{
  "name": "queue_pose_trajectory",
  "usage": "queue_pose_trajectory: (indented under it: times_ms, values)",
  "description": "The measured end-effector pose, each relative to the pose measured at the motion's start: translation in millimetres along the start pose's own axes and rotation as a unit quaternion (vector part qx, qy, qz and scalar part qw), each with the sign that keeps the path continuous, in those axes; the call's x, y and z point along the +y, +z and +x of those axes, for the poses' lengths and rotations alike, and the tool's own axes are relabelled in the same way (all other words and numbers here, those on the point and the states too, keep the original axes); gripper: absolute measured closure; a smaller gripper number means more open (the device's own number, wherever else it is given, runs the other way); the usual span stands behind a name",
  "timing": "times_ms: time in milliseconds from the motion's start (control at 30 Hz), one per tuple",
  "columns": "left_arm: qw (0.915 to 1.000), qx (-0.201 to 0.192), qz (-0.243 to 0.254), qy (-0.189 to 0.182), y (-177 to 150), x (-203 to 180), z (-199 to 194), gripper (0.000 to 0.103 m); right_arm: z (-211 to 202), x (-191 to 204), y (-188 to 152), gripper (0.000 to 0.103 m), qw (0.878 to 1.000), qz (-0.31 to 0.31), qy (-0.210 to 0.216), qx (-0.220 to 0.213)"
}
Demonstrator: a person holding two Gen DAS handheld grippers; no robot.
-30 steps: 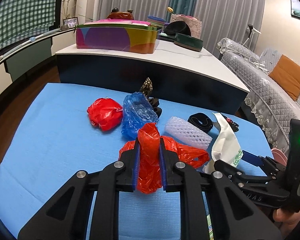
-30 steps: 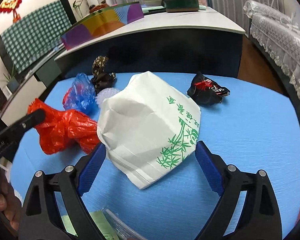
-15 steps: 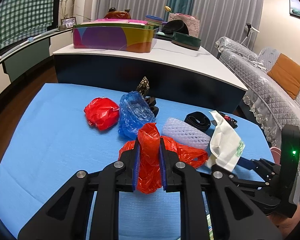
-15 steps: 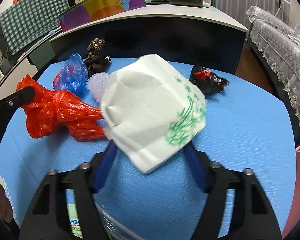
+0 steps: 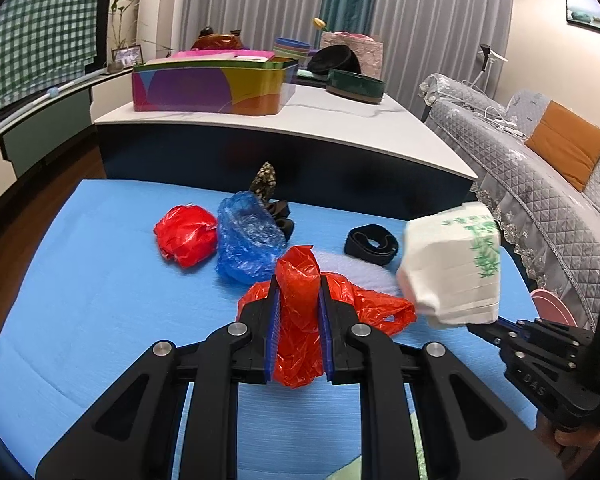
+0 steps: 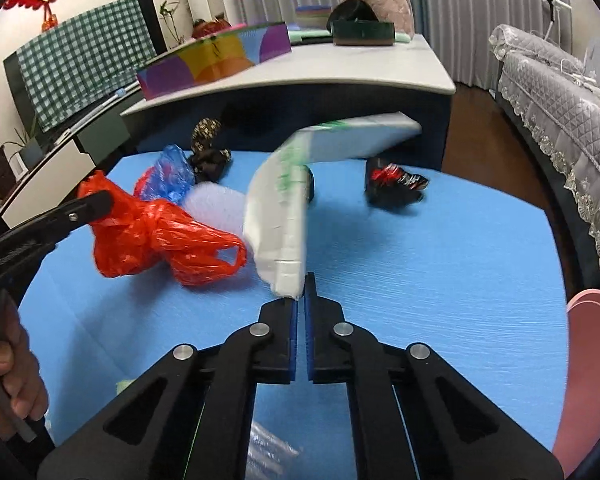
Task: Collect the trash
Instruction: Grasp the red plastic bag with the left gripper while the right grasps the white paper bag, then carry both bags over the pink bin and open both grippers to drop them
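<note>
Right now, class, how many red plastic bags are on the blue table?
2: one crumpled red plastic bag lies left of the blue bag; another red plastic bag is pinched in the left gripper.

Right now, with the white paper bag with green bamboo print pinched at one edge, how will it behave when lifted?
The white paper bag with green bamboo print probably bends rather than stays stiff: above the right gripper it folds over sharply. It seems light, since a thin edge pinch carries it. It may swing or slip out, being held only at its lower corner.
</note>
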State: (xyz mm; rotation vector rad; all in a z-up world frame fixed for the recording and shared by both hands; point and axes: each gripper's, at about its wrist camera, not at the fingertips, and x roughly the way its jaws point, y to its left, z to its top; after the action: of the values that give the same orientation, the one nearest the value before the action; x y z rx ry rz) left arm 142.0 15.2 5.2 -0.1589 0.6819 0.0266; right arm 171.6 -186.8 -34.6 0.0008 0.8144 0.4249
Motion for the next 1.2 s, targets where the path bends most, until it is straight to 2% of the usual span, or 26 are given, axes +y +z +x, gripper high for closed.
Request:
queue_pose_trajectory:
  times_ms: [800,1200]
  values:
    - [0.9971,-0.046,0.059,-0.012,-4,-54,-25,0.086,-83,-29,-13,0.101,0.996,0.008,-0.068,-0.057]
    - [0.9930,-0.072,0.083,-0.045,-10,-81,-43,0.086,-122,-42,-20,0.101,0.988,0.019,-0.127,-0.089]
